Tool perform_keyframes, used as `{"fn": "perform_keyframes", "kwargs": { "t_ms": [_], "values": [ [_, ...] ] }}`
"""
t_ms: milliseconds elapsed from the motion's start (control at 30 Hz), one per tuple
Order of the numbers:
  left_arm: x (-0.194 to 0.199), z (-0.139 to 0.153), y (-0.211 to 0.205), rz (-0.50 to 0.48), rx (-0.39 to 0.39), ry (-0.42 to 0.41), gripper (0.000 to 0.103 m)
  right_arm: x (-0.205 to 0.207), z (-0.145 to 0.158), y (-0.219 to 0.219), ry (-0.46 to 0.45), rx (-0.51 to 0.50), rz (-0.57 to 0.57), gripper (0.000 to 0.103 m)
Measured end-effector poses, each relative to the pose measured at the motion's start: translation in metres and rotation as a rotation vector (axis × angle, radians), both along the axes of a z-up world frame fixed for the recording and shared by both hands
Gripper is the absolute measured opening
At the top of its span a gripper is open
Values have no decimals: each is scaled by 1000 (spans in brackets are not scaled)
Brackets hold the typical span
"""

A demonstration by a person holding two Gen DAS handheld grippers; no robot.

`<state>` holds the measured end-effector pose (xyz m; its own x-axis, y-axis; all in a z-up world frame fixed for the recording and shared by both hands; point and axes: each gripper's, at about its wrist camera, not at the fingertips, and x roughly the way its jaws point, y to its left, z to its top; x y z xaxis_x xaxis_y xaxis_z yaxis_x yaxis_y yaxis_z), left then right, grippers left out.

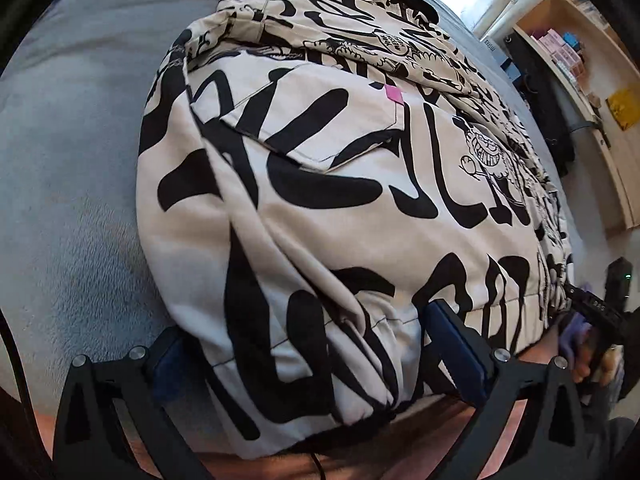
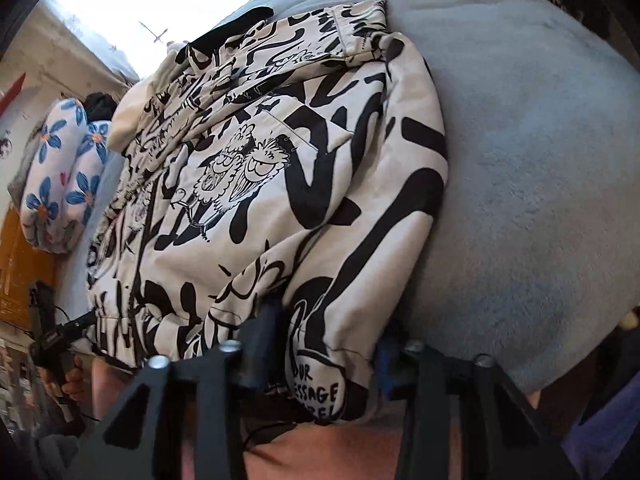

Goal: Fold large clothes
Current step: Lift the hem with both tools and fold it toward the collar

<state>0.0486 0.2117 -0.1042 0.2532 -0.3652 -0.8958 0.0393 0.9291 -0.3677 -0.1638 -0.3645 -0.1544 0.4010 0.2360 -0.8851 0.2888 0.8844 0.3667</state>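
Lying near the front edge of a pale blue blanket [image 1: 80, 152], the cream jacket [image 1: 320, 184] with bold black lettering has both sides already turned in, its hem toward the cameras and its hood end far from them. Its near hem hangs slightly past the blanket edge.

Risk first. The left gripper [image 1: 320, 344] stands spread wide with the hem bundle between its 2 fingers but no pad visibly pressing, so a lift from here would probably bring up nothing, or only the top layer. The right gripper [image 2: 324, 344] straddles the hem corner with its jaws narrowed around the cloth; whether the pads truly bite I cannot tell, since the fabric hides them. If 1 side rises and the other does not, I judge the turned-in sleeves would slide out and the fold would skew. The padded fabric looks bulky, so a shallow pinch could slip off.

Writing: a round printed patch at the hem corner in the right wrist view reads partly "OUR ESSAGE", cut off at its left by a fold. A small pink tag [image 1: 393, 93] sits on the chest pocket flap, blank as far as I can see. Other lettering is too stylised to read.

Beyond, a flowered pillow [image 2: 64, 176] and a wooden shelf [image 1: 580, 60].
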Motion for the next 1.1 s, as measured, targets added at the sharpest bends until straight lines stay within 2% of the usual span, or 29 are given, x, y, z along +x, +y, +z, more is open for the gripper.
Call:
{"fn": "perform_keyframes", "kwargs": {
  "t_ms": [67,100,133,200,300,367,500,633,800,933,1100],
  "values": [
    [1,5,3,51,24,-8,72,2,5,3,2,-20,-1,18],
    [2,10,5,82,44,-13,38,3,7,5,2,-30,-1,16],
    [3,14,9,104,37,-8,21,3,12,7,-3,-47,-1,15],
    [2,24,15,149,12,-12,14,5,22,10,-17,-68,-8,13],
    [-6,43,9,149,75,-68,11,3,45,10,-64,-93,-36,12],
    [-14,57,9,155,88,-87,11,-1,61,9,-88,-107,-41,12],
    [-26,81,18,161,35,-69,10,-7,81,13,-89,-142,-14,12],
    [-30,94,20,155,32,-52,10,-15,90,18,-58,-158,21,12],
    [-40,108,30,164,-7,0,10,-28,108,10,-58,-99,10,12],
    [-18,124,33,186,-72,-13,10,-20,121,-2,-112,-45,-18,12],
    [36,153,30,197,-137,-96,10,27,146,-19,-219,4,-58,12]
  ]
}}
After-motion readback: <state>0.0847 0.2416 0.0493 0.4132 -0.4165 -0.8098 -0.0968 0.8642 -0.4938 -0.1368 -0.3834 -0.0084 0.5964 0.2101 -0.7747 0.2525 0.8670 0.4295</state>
